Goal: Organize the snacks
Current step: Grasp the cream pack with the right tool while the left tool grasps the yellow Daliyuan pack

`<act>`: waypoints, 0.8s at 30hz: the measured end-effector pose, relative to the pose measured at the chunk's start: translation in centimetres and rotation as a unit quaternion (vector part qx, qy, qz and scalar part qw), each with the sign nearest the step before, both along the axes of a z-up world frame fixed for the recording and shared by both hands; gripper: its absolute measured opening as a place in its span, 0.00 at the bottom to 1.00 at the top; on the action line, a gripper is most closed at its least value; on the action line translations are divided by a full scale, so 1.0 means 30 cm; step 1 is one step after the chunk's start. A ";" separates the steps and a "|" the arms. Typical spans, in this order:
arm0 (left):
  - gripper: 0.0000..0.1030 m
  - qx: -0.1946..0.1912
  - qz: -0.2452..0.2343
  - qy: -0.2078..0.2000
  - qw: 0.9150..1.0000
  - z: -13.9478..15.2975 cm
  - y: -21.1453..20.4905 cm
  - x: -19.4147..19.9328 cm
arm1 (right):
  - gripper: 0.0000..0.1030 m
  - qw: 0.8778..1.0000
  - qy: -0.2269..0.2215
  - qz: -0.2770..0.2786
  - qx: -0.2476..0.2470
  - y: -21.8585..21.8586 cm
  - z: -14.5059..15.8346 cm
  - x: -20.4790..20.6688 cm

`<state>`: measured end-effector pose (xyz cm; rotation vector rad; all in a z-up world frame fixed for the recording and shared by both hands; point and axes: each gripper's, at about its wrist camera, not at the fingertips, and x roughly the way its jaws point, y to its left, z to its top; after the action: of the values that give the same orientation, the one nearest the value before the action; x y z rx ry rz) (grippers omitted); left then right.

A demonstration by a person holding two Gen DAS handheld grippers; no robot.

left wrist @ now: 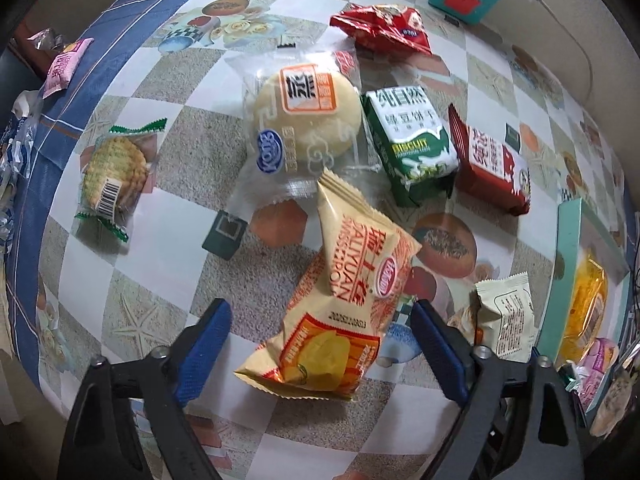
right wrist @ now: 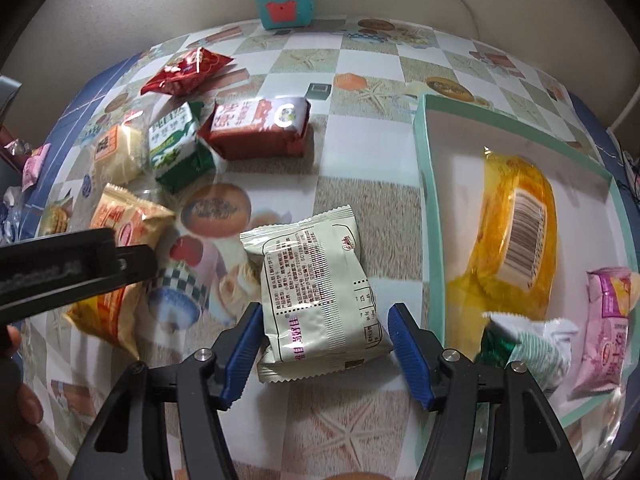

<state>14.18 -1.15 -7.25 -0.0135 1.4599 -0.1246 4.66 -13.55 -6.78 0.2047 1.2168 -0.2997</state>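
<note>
My left gripper [left wrist: 320, 340] is open, its blue pads either side of an orange-and-cream snack packet [left wrist: 340, 300] on the table; the packet also shows in the right wrist view [right wrist: 116, 256]. My right gripper [right wrist: 326, 344] is open around a pale green packet [right wrist: 316, 292] lying text side up, also seen in the left wrist view [left wrist: 506, 320]. A teal-rimmed white box [right wrist: 430, 200] at the right holds a yellow cake pack [right wrist: 516, 232], a pink packet [right wrist: 608, 320] and a green-white packet [right wrist: 528, 348].
Loose snacks lie further back: a clear-wrapped round cake [left wrist: 306, 120], a green biscuit pack [left wrist: 412, 144], a dark red pack [left wrist: 492, 168], a red bag [left wrist: 380, 28], a cracker pack [left wrist: 112, 176]. A teal device [right wrist: 286, 0] stands by the wall. The left gripper's arm [right wrist: 72, 268] crosses the right view.
</note>
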 end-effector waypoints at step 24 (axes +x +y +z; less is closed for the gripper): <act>0.41 0.004 0.011 -0.026 1.000 0.063 -0.073 -0.104 | 0.58 0.999 -0.008 -0.001 0.044 -0.040 0.043 -0.044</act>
<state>11.07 -3.33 -5.36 -0.0205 1.4071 -0.1000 3.34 -14.75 -5.48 0.2840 1.2156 -0.2470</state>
